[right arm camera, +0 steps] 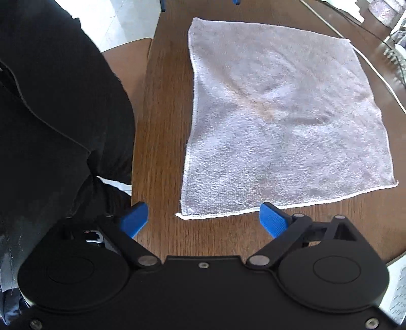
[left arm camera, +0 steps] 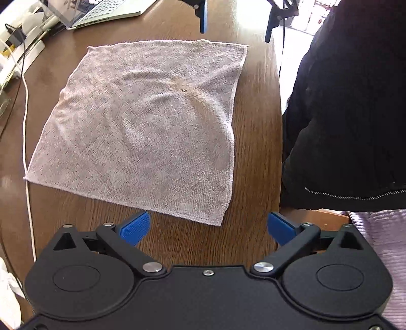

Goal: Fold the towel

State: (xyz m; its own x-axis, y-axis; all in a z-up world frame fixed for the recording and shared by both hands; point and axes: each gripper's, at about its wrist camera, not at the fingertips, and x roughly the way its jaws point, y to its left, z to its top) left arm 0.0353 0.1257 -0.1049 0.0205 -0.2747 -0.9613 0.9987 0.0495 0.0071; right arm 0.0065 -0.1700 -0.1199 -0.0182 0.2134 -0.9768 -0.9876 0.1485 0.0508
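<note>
A: Largest first?

B: Brown wooden counter point(left arm camera: 253, 106), one, carrying everything. Then the towel point(left arm camera: 152, 121), one, pale, spread flat in a single layer, not yet folded. Roughly square, so no clear long axis; a few soft ridges across the middle.

A: Lying which way from each tool?

B: Straight ahead of both, along the fingers. Left hand-held gripper point(left arm camera: 208, 228) released, jaws spread wide, holding nothing, just short of one towel edge, with the corner nearest the counter's edge point(left arm camera: 219, 223) just ahead between the blue pads. Right hand-held gripper point(right arm camera: 203, 218) likewise released and empty, facing the opposite edge, corner point(right arm camera: 179, 215) lying between its pads, slightly nearer than on the left. Whether either pad touches cloth: cannot tell.

A: So the coming move?

B: Probably a pinch on those two corners, both along the side by the counter's edge, then a carry across toward the far side. Neither side clearly favoured; near-equal reach.

A: Smaller things?

B: One laptop point(left arm camera: 106, 10) at the far end in the left view. One white cable point(left arm camera: 25, 114) running along the towel's outer side, touching or nearly touching one corner. Blue pads: four, two per tool.
</note>
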